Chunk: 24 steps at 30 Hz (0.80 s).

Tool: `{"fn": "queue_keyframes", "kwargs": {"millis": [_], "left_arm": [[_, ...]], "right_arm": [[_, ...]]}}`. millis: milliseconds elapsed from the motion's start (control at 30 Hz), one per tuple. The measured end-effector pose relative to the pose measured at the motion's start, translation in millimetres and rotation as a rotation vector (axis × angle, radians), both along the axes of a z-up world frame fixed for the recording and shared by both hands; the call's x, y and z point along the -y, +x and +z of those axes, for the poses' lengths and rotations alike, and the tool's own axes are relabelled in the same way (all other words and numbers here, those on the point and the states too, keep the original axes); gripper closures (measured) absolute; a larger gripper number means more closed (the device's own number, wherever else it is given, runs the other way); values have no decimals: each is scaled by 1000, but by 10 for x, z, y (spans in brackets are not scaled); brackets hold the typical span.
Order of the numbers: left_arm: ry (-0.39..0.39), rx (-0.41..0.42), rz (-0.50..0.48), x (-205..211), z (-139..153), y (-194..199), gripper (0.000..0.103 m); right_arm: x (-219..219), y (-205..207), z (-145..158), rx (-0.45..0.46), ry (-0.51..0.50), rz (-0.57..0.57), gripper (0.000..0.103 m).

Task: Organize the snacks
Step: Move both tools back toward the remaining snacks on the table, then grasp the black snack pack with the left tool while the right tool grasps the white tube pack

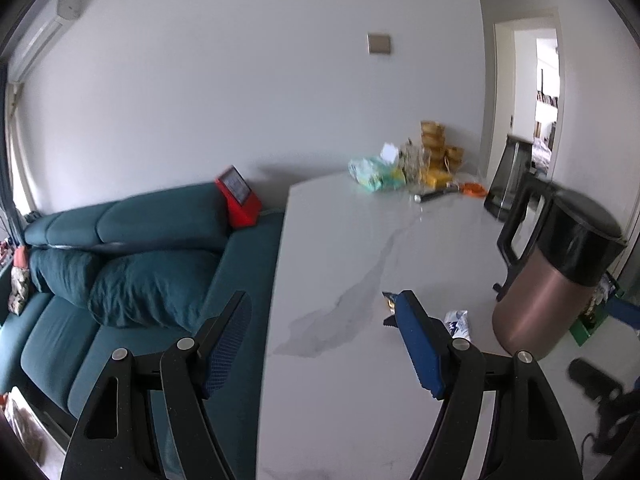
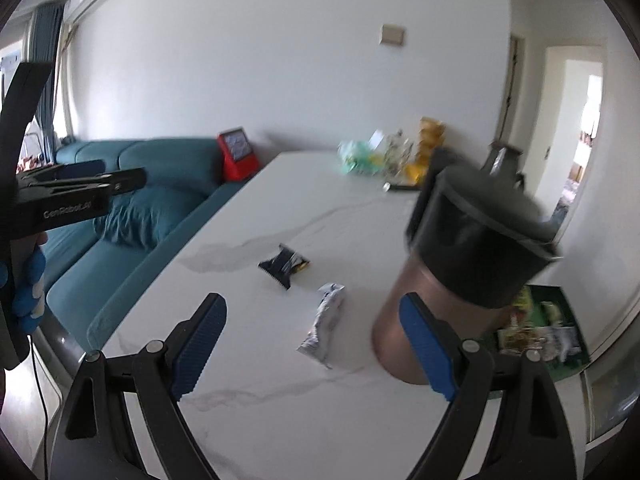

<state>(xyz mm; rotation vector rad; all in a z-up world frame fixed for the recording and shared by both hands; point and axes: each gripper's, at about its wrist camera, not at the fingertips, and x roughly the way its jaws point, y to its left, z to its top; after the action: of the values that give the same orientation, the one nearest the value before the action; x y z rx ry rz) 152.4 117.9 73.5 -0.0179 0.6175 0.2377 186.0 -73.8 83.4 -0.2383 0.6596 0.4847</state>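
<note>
A dark snack packet [image 2: 285,266] and a silver-white snack packet [image 2: 325,326] lie on the white marble table [image 2: 280,420]. My right gripper [image 2: 314,320] is open and empty above the table, with the silver packet between and beyond its fingers. A green box [image 2: 560,344] holding several snack packets sits behind the kettle at the right. My left gripper [image 1: 326,314] is open and empty over the table's left edge; its right finger hides most of the dark packet [image 1: 389,300], and the silver packet [image 1: 458,322] shows just past it.
A copper kettle with a black lid [image 2: 460,276] stands close to my right finger; it also shows in the left wrist view [image 1: 560,280]. Bags and stacked containers [image 1: 416,164] crowd the table's far end. A teal sofa [image 1: 132,264] runs along the table's left side.
</note>
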Motion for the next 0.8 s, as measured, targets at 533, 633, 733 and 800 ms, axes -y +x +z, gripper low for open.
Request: {"fn": "queue_keyframes", "kwargs": {"millis": [533,633,733,800], "left_arm": [[-38,-270,-124,357,-1123,1548,34],[-45,-318,-131,405,-1291,1708,34],[-47,-348,-137,437,-1395,1807,34],[-46,-366,-141,451,-1447,1859,34]], "right_arm": [[-533,1038,-1188,-251,-54,26,0],[-549,1159,-1354,-288,-54,14,0],[-574,1242,-1464,-301,-56,15,0],[-580,1290,-1516,-306,-59,18,0]]}}
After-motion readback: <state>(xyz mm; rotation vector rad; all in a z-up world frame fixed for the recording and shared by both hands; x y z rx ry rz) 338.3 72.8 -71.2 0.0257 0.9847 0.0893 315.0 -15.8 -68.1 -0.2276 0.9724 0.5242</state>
